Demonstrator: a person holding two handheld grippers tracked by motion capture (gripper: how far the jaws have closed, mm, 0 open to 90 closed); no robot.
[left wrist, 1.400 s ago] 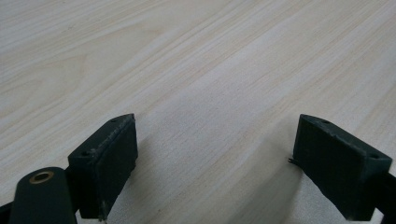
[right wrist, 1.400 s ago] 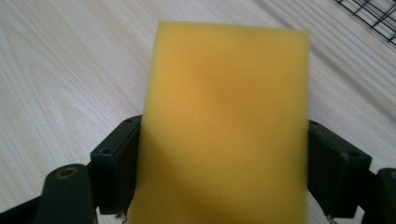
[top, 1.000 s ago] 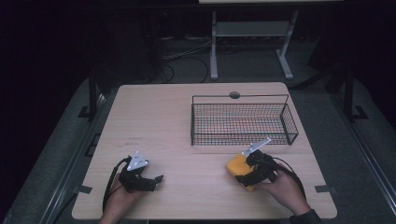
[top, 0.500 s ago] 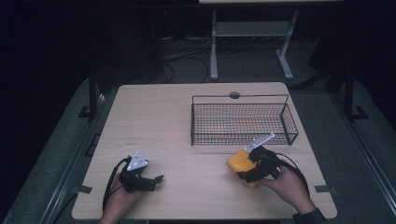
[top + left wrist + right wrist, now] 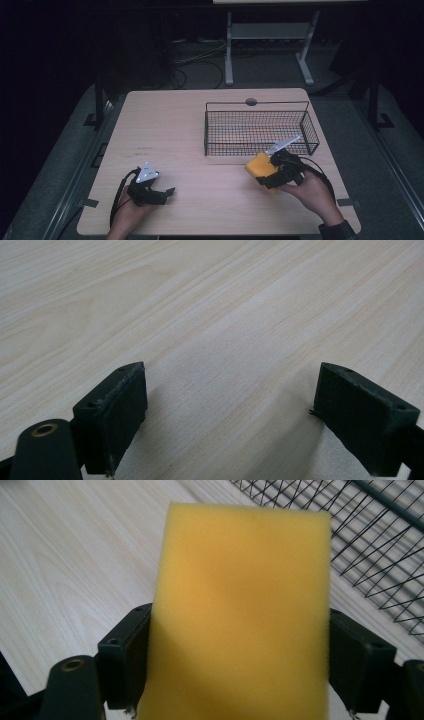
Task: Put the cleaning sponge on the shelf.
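Table [image 5: 200, 130]: pale wood top, seen from above, dark floor around it.

Wire basket [image 5: 260, 127]: black, rectangular, standing on the far right part of the table. In the right gripper view its mesh [image 5: 370, 535] fills the upper right corner, just beyond the sponge.

Sponge [image 5: 261, 166]: yellow block, clamped between the jaws of the right gripper [image 5: 272, 172]. It sits just in front of the basket's near wall, over the bare wood, outside the basket. In the right gripper view the sponge [image 5: 240, 615] stands up between the two black jaws, one pad pressed to each side, and reaches well past their tips.

Right hand [image 5: 312, 192]: comes in from the bottom edge at the right, near the table's front right corner.

Left gripper [image 5: 167, 192]: low over the front left of the table, well apart from the basket and sponge. In the left gripper view its jaws stand wide apart [image 5: 227, 415], with bare wood between them.
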